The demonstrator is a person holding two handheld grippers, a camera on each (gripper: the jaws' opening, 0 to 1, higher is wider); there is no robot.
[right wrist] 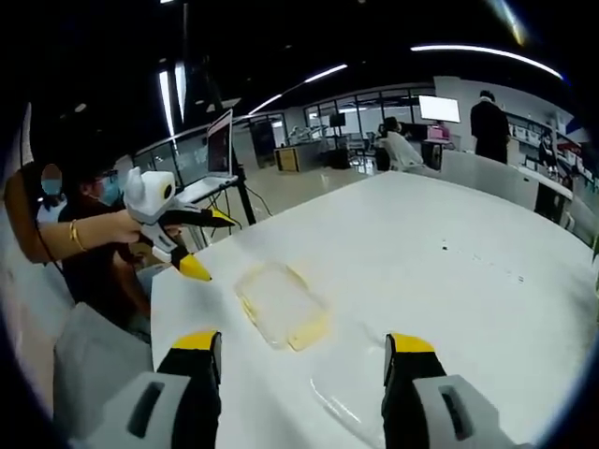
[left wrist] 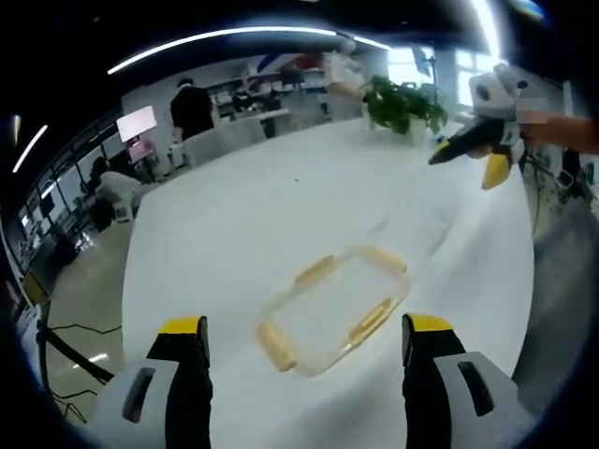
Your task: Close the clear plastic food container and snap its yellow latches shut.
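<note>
A clear plastic food container (left wrist: pixel 332 309) with yellow latches (left wrist: pixel 315 269) along its sides lies flat on the white table (left wrist: pixel 281 206), just ahead of my left gripper (left wrist: pixel 306 327). That gripper is open and holds nothing. My right gripper (left wrist: pixel 466 159) hangs open above the table's far right part, well apart from the container. In the right gripper view the container (right wrist: pixel 279 304) lies ahead of my open right gripper (right wrist: pixel 302 341). Beyond it, a hand holds my left gripper (right wrist: pixel 213 246) with its jaws spread. Whether the latches are snapped down I cannot tell.
A potted plant (left wrist: pixel 404 103) stands at the table's far end. The person (right wrist: pixel 84 243) holding the grippers is at the table's edge. A laptop (right wrist: pixel 220 140) on a stand and office desks with other people (right wrist: pixel 489 117) lie beyond the table.
</note>
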